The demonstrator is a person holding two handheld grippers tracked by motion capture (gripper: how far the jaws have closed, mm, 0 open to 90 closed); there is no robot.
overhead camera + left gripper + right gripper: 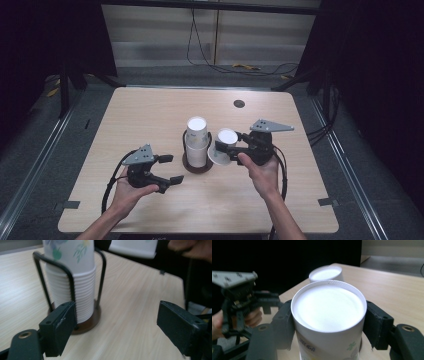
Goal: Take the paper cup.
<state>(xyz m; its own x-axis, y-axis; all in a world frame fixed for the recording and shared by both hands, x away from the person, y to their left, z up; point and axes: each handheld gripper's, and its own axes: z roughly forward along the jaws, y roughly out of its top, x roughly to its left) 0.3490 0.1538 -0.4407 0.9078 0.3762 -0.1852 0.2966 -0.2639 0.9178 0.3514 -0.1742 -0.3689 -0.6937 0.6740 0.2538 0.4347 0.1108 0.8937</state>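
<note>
High view: we see right gripper (223, 148) clamped on inverted paper cup (223, 145), at 3 o'clock beside cup stack (197, 141) in wire holder (197, 167); left gripper (171, 169) open, empty, at 7 o'clock.

High view: above, looking forward and down over the table (150, 115). Gripper views: low, close, each along its own jaws. Shared: cup stack (197, 137) (75, 277) (325, 273).
</note>
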